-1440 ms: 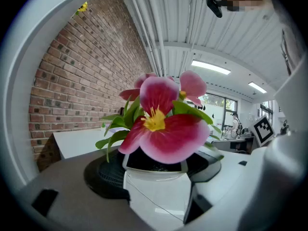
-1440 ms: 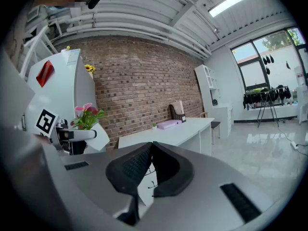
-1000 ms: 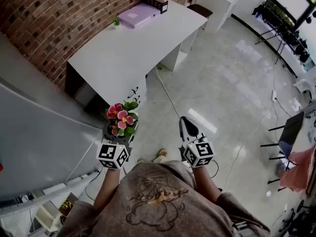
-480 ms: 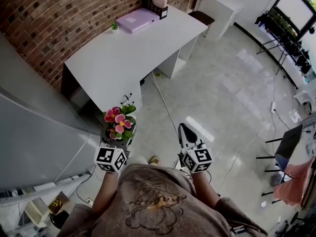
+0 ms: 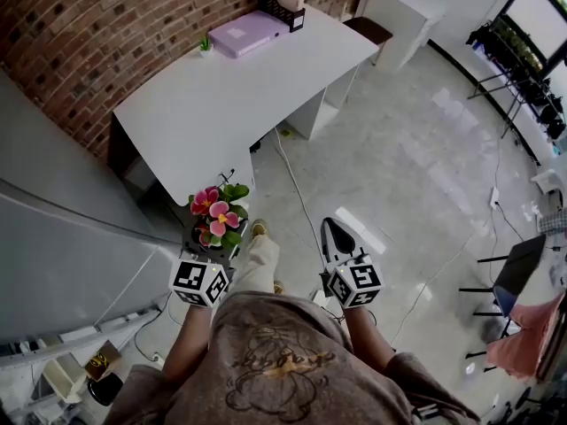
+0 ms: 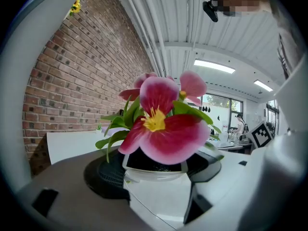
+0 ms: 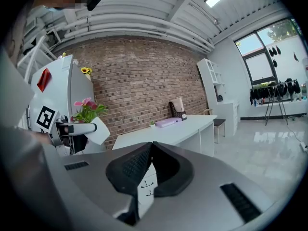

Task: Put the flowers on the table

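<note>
A red-brown brick wall (image 5: 97, 25) runs behind a long white counter (image 5: 239, 87), which stands against it. At the counter's far end are a flat lilac case (image 5: 237, 32), a black upright file holder (image 5: 282, 3) and a tiny green potted plant (image 5: 205, 45). The glossy pale grey tiled floor (image 5: 416, 175) mirrors the ceiling lights, and a thin white cable (image 5: 297, 193) trails across it. A white open shelf unit (image 7: 215, 88) stands at the wall's end, near a tall dark-framed window (image 7: 262, 49). Bright strip lights (image 6: 219, 66) sit in the white ribbed ceiling (image 6: 168, 18). A black rack of dark garments (image 5: 514, 51) stands along the window side.
</note>
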Demonstrator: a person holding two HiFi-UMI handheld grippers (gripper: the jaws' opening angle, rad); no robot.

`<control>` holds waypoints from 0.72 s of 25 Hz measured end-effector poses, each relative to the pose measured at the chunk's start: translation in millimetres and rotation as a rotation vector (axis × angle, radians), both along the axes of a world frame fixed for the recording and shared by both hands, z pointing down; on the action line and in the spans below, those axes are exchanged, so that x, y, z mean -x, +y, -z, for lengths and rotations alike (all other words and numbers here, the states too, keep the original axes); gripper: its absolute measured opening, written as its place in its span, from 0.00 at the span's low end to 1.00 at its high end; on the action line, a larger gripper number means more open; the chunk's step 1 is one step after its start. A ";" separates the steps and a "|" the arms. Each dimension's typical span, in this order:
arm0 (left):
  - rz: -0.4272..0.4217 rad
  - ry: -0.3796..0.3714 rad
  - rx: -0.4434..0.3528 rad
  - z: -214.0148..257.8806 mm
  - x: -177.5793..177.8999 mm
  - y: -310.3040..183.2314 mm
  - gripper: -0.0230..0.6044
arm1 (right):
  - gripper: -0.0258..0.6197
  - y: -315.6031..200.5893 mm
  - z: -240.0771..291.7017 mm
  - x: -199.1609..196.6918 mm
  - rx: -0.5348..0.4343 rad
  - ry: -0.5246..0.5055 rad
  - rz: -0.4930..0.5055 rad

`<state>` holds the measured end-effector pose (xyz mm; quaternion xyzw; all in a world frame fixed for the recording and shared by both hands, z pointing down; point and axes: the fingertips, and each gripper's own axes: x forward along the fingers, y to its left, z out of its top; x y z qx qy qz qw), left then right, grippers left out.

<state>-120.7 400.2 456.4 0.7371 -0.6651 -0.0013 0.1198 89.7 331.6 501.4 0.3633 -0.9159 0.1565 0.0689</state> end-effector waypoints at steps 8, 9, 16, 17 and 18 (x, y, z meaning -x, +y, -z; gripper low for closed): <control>-0.035 0.023 -0.008 -8.3 9.2 -64.4 0.62 | 0.05 -47.0 -2.5 10.3 -0.002 0.006 -0.028; -0.044 0.023 -0.013 -8.1 8.7 -75.8 0.62 | 0.05 -55.9 -0.6 9.5 -0.003 0.009 -0.038; -0.108 0.027 -0.023 -0.9 2.9 -160.3 0.62 | 0.04 -123.1 4.9 4.3 -0.012 0.010 -0.086; -0.116 0.026 -0.025 1.5 2.5 -171.7 0.62 | 0.04 -131.5 5.9 4.3 -0.013 0.009 -0.089; -0.124 0.026 -0.026 3.6 2.0 -182.8 0.62 | 0.05 -139.8 5.6 3.8 -0.012 0.007 -0.093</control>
